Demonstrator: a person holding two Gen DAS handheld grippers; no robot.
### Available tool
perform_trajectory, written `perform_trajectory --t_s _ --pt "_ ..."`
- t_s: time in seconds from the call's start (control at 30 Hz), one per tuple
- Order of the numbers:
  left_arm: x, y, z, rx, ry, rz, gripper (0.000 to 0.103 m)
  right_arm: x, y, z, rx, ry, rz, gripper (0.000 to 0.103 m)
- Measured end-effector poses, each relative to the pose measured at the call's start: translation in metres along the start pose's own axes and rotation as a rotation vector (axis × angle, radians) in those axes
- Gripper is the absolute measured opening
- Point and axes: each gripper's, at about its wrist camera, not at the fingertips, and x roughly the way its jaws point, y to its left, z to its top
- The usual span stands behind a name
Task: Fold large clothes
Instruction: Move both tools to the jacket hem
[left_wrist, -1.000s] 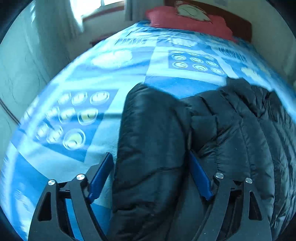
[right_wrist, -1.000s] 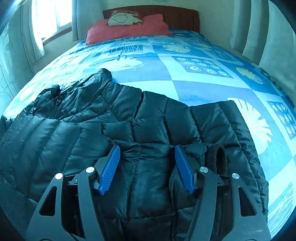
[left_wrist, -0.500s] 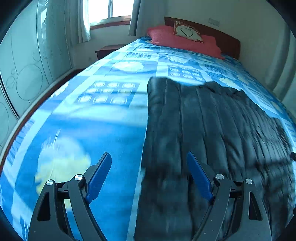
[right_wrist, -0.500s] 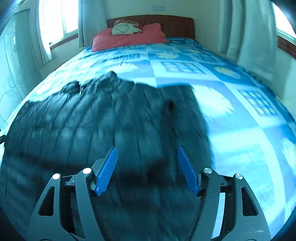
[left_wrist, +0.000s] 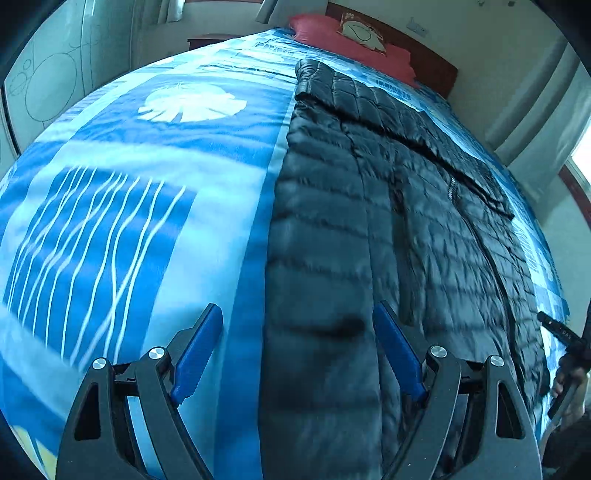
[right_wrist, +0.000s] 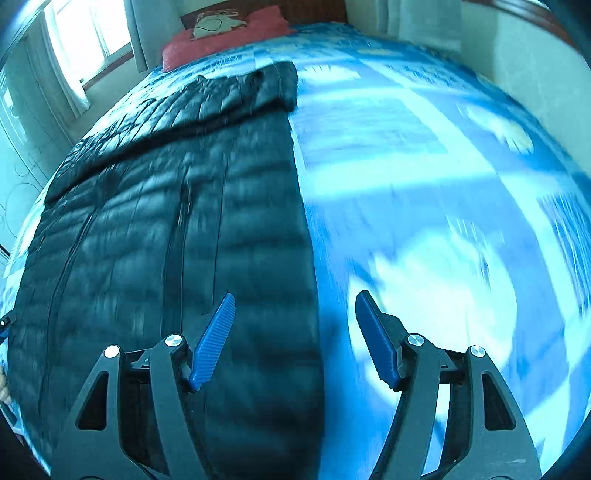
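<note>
A black quilted puffer jacket (left_wrist: 388, 206) lies flat and lengthwise on the blue patterned bedspread (left_wrist: 147, 184), collar toward the pillows. My left gripper (left_wrist: 297, 310) hovers open over the jacket's left edge near the hem, with nothing pinched between its blue pads. In the right wrist view the same jacket (right_wrist: 184, 221) fills the left half. My right gripper (right_wrist: 297, 297) stands open above its right edge, one pad over the jacket and one over the bedspread (right_wrist: 424, 184). Neither gripper touches the cloth.
Red pillows (left_wrist: 351, 40) lie against a wooden headboard at the far end. A wardrobe with circle patterns (left_wrist: 48, 85) stands to the left, and curtains (left_wrist: 535, 122) hang on the right. A window (right_wrist: 85, 40) is bright at the far left. A hand (left_wrist: 569, 376) shows at the right edge.
Both grippers have drawn back fast from the jacket's upper part toward its hem. The sleeve and cloth that lay between the jaws are left behind, and the whole jacket now shows flat.
</note>
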Motion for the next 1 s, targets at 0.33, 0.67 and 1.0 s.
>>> perform_trajectory --t_s 0.33,0.67,1.0 --pt "-0.024 0.0 -0.045 -0.068 0.0 -0.119 0.082 -0.033 -0.007 -0.061 0.075 0.0 0.107 0.068" --pt "-0.027 -0.003 -0.063 -0.148 -0.009 -0.224 0.073 -0.047 -0.002 -0.085 0.142 -0.014 0.236 0.048" --pt "-0.031 0.001 -0.07 -0.155 -0.026 -0.211 0.062 -0.046 -0.01 -0.085 0.19 0.007 0.278 0.046"
